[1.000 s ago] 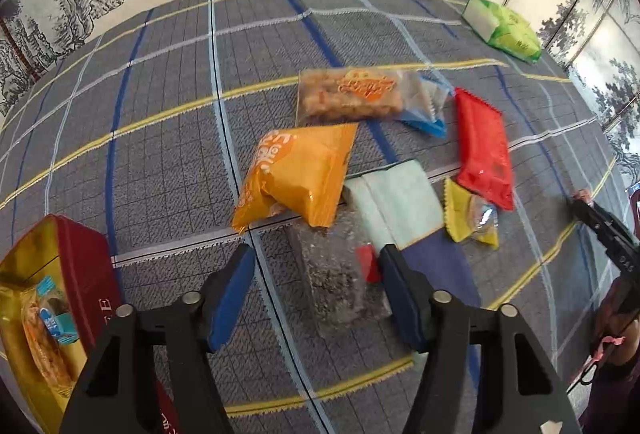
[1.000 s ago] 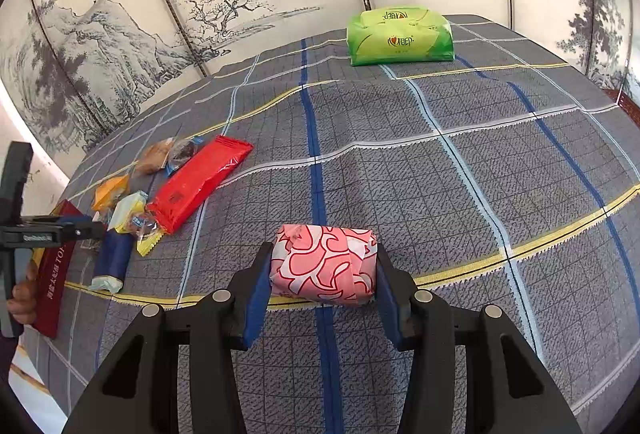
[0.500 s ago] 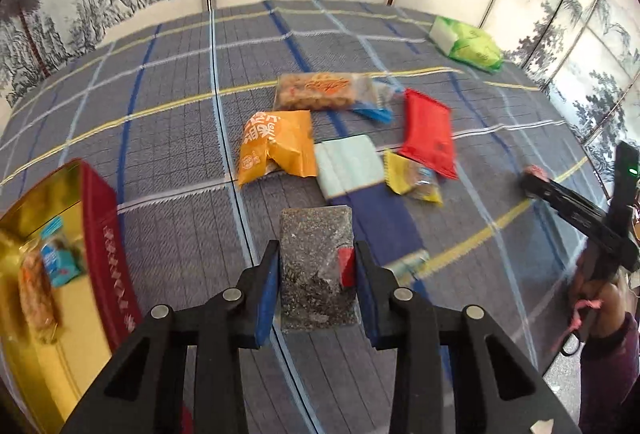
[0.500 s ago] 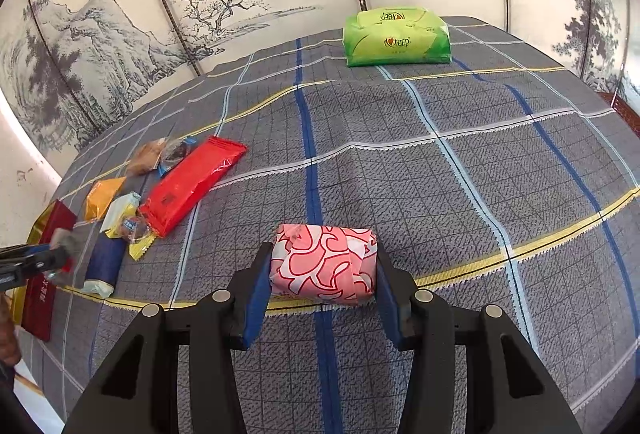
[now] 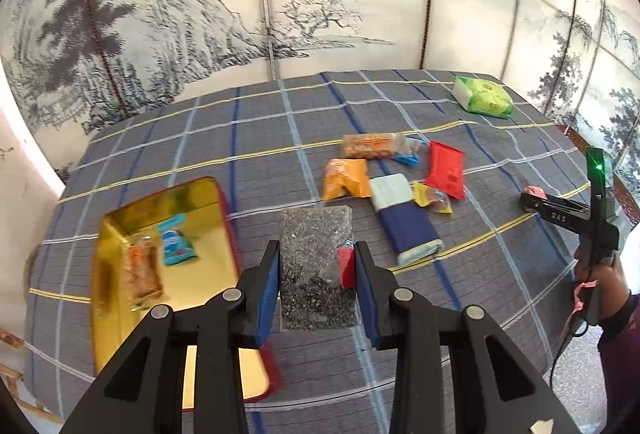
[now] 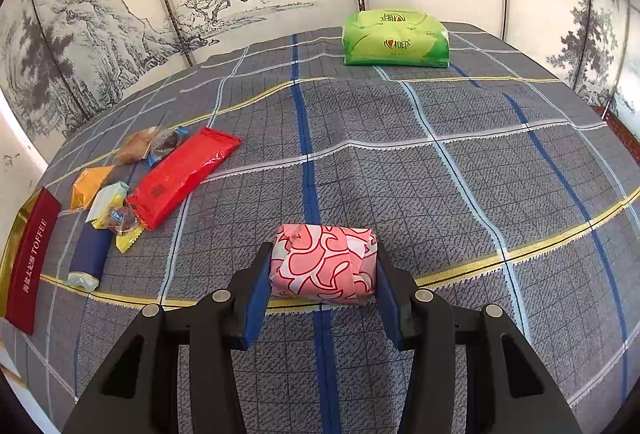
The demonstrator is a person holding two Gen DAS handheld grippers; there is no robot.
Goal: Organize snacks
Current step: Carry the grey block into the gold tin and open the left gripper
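Observation:
My left gripper (image 5: 316, 274) is shut on a dark speckled snack pack (image 5: 316, 262) and holds it above the cloth, just right of the gold tin (image 5: 200, 201). The tin holds a blue-wrapped snack (image 5: 175, 241) and an orange one (image 5: 140, 274). My right gripper (image 6: 323, 272) is shut on a pink-and-white patterned packet (image 6: 323, 264) over the tablecloth. It also shows at the right of the left wrist view (image 5: 534, 195). Loose snacks lie mid-table: orange bag (image 5: 346, 179), red pack (image 5: 445, 169), navy bar (image 5: 404, 220), clear cracker pack (image 5: 372, 145), yellow candy (image 5: 434, 197).
A green tissue pack (image 6: 396, 37) lies at the far edge of the table. The tin's red side (image 6: 28, 258) shows at the left of the right wrist view. A painted folding screen (image 5: 200, 13) surrounds the table. The plaid cloth (image 6: 480, 173) covers the whole top.
My left gripper closed on the dark speckled pack, lifted it and drew back toward the gold tin. My right gripper stayed still, holding the pink packet.

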